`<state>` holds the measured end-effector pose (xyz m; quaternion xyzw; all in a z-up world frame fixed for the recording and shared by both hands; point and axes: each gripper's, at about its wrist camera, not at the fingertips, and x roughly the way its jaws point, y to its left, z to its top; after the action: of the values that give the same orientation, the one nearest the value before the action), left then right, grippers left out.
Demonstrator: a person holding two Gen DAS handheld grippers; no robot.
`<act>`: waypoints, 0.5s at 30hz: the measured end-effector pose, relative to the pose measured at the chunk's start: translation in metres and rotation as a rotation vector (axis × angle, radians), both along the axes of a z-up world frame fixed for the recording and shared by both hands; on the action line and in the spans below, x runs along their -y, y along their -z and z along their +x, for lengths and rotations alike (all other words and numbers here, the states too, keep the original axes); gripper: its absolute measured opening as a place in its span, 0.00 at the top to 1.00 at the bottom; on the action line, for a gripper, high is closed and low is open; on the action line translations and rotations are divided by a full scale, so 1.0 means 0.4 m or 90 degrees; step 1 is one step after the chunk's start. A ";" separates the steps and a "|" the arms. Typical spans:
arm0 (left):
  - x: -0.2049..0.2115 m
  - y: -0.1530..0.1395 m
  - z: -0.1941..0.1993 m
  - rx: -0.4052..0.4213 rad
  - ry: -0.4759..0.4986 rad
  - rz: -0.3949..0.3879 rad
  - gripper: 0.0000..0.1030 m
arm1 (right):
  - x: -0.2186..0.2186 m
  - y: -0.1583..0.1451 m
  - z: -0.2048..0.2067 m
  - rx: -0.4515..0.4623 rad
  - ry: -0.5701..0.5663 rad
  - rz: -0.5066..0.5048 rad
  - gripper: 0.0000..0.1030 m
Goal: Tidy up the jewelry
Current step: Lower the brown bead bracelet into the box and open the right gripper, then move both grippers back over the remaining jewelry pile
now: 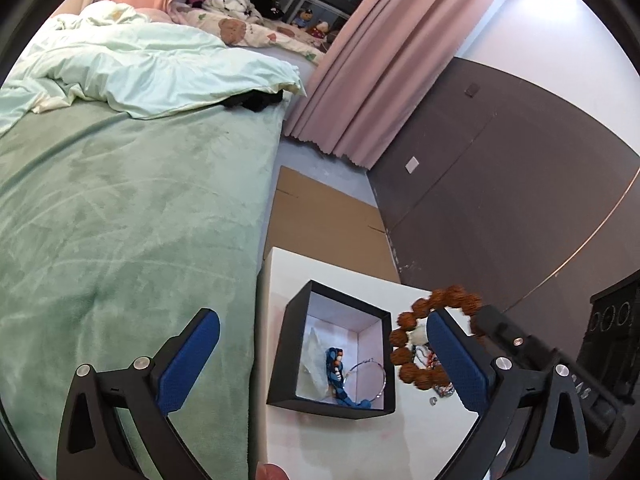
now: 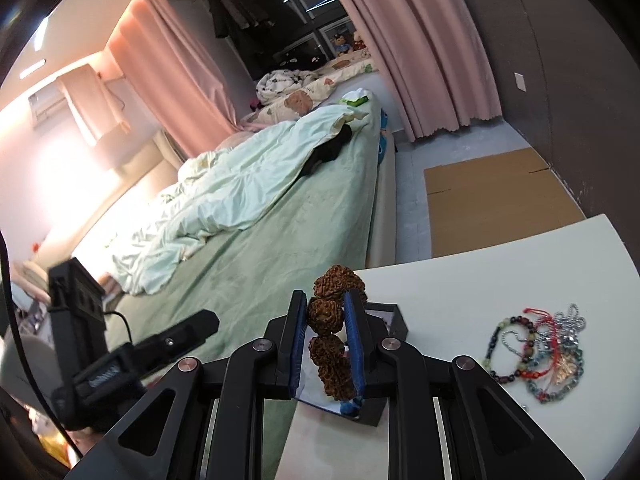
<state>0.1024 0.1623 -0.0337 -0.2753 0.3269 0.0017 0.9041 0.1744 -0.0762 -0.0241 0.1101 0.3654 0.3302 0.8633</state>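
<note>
A black jewelry box [image 1: 288, 364] with a white inside stands open on the white table [image 1: 344, 448]. It holds a blue beaded piece [image 1: 335, 364] and a thin silver bangle [image 1: 370, 376]. My right gripper [image 2: 326, 320] is shut on a bracelet of large brown seed beads [image 2: 326, 312], held in the air just right of and above the box; the bracelet also shows in the left wrist view [image 1: 404, 348]. My left gripper [image 1: 320, 344] is open and empty, its fingers straddling the box. A pile of mixed bracelets [image 2: 540, 356] lies on the table to the right.
A bed with a green cover [image 1: 120, 220] runs along the table's left side. Flat cardboard [image 1: 320, 216] lies on the floor beyond the table. A dark wall panel [image 1: 500, 180] and pink curtain [image 1: 360, 72] stand to the right.
</note>
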 end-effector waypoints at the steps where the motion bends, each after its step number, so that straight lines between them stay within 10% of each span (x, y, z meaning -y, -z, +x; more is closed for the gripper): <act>1: -0.001 -0.002 -0.001 0.001 -0.005 0.005 0.00 | -0.013 0.007 0.004 -0.009 -0.009 -0.001 0.79; 7: -0.023 -0.006 -0.008 0.006 -0.032 0.017 0.00 | -0.024 0.047 0.020 -0.070 -0.057 0.046 0.47; 15: 0.019 -0.011 0.002 0.009 -0.004 0.036 0.00 | 0.096 0.011 0.005 -0.052 -0.006 0.046 0.47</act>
<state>0.1033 0.1549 -0.0294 -0.2508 0.3193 0.0115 0.9138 0.1766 -0.1144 -0.0284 0.1530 0.3887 0.3424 0.8416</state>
